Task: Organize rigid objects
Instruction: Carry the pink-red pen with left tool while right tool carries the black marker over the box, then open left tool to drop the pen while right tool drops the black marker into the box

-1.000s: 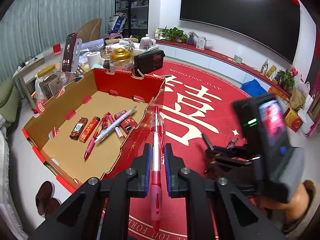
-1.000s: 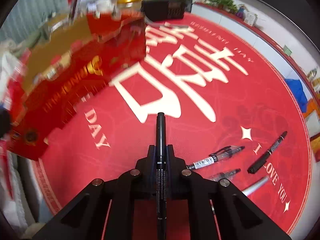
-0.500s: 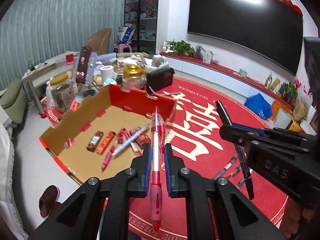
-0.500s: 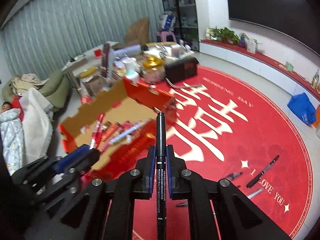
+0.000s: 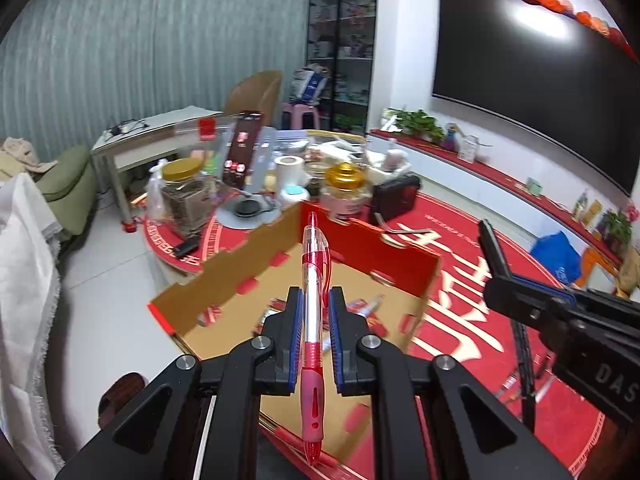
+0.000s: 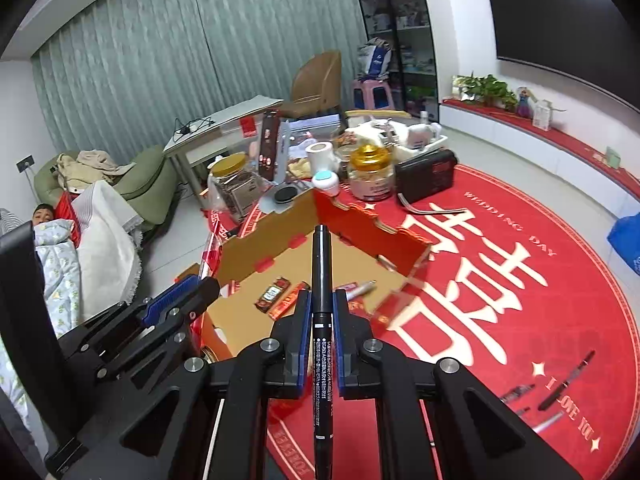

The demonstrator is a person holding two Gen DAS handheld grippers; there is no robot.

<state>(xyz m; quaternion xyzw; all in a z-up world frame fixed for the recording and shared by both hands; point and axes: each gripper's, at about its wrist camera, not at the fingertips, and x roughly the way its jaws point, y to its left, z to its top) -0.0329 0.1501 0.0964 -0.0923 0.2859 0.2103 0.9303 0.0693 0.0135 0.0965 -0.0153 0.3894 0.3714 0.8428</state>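
Note:
My left gripper (image 5: 316, 300) is shut on a red and clear pen (image 5: 314, 256), which points forward over the near edge of an open cardboard box (image 5: 240, 280) with red rims. My right gripper (image 6: 322, 308) is shut on a black marker (image 6: 322, 264), also aimed at the box (image 6: 260, 248). Inside the box lie several pens and small red packets (image 6: 280, 294). In the left wrist view the right gripper (image 5: 500, 276) hangs beside the box's right wall with the marker (image 5: 490, 244). The right wrist view shows the left gripper (image 6: 192, 292) at the box's left corner.
The box sits on a round red rug (image 6: 500, 300) with several loose pens (image 6: 564, 388) at its right edge. Behind the box stand jars (image 6: 370, 176), a black radio (image 6: 426, 174), a tape roll and a phone stand. A person (image 6: 52, 240) lies under a blanket at left. A slipper (image 5: 120, 396) is on the floor.
Both grippers rose and swung toward the box, keeping their pens. The right gripper came up from the rug's loose pens and now hangs beside the box, close to my left gripper.

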